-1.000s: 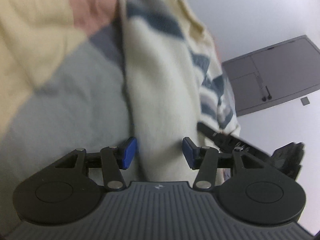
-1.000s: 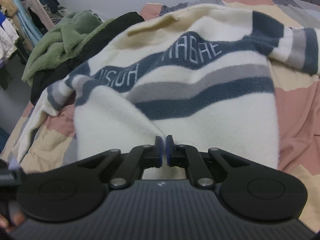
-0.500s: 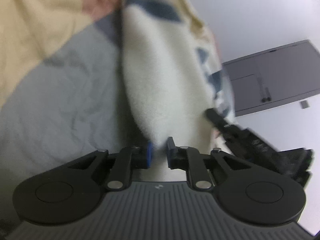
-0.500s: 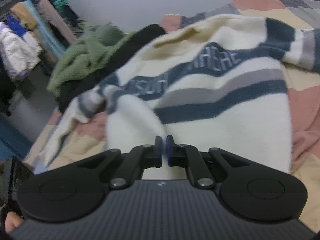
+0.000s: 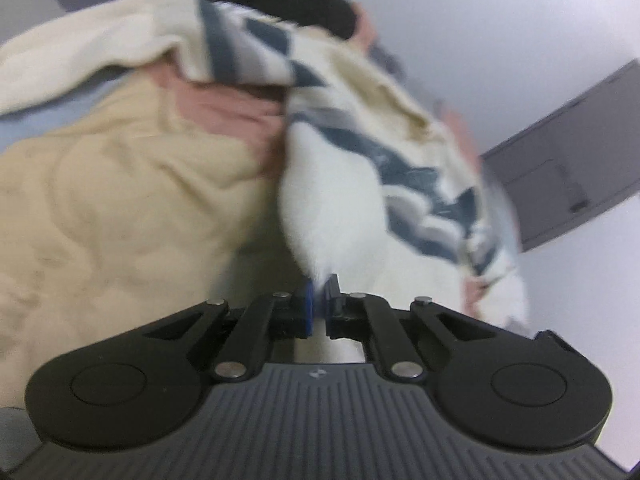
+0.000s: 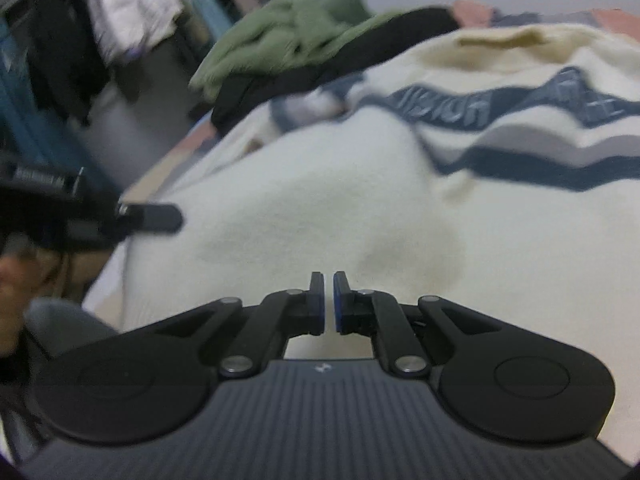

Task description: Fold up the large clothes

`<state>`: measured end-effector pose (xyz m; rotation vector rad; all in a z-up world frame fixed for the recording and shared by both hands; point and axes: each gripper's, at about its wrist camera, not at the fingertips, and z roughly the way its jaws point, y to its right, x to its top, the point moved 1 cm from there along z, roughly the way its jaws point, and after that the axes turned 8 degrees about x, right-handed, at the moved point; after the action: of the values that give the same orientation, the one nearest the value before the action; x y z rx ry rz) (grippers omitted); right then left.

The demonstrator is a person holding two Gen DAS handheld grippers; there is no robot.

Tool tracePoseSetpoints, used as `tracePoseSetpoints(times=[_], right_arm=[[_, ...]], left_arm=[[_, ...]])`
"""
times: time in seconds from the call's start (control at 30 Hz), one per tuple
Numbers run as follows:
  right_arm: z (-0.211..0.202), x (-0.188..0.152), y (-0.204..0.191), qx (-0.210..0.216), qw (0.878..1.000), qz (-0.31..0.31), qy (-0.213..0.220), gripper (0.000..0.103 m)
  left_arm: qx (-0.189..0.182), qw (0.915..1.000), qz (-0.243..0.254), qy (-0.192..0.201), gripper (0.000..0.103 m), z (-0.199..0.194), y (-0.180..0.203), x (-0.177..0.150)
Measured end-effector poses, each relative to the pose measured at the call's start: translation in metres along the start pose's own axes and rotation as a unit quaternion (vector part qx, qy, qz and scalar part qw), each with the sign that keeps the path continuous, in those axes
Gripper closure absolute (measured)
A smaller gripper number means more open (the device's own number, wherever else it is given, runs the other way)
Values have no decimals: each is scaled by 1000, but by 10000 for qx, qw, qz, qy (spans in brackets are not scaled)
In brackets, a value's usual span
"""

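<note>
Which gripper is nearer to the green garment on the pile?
Left. In the right wrist view the left gripper reaches in on the side of the green garment, while the right gripper holds the cream sweater hem farther from it.

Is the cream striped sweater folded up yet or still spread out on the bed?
Not folded. The cream striped sweater lies loosely spread and rumpled over the bed, one edge bunched and lifted by the left gripper.

Patchwork bedspread [image 5: 120,200] in beige, pink, grey | green garment [image 6: 296,36] on black garment [image 6: 320,72] | hanging clothes [image 6: 120,4] | grey wall panel [image 5: 568,168]
</note>
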<state>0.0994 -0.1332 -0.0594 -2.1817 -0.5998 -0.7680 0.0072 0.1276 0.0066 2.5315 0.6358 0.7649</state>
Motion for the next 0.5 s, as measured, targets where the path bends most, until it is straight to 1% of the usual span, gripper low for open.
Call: tracePoseSetpoints(times=[0.07, 0.13, 0.2, 0.23, 0.3, 0.43, 0.5], right_arm=[[18, -5, -3, 0, 9997, -28, -257, 94], [33, -12, -4, -83, 9986, -55, -515, 95], [44, -19, -5, -243, 9969, -138, -740, 95], [46, -20, -4, -281, 9964, -147, -783, 95], [43, -20, -2, -253, 9968, -66, -758, 95], [20, -15, 4, -206, 9984, 266, -447, 94], [1, -15, 9, -277, 9984, 464, -180, 94]], left_arm=[[440, 9988, 156, -125, 97, 14, -2, -1], [761, 9965, 213, -283, 97, 32, -7, -9], [1105, 9926, 313, -387, 97, 50, -10, -13], [1294, 9900, 395, -409, 97, 57, -11, -15], [1401, 9881, 438, -459, 97, 64, -14, -15], [1256, 9906, 378, -387, 95, 55, -13, -12], [1298, 9897, 499, -329, 85, 49, -8, -14]])
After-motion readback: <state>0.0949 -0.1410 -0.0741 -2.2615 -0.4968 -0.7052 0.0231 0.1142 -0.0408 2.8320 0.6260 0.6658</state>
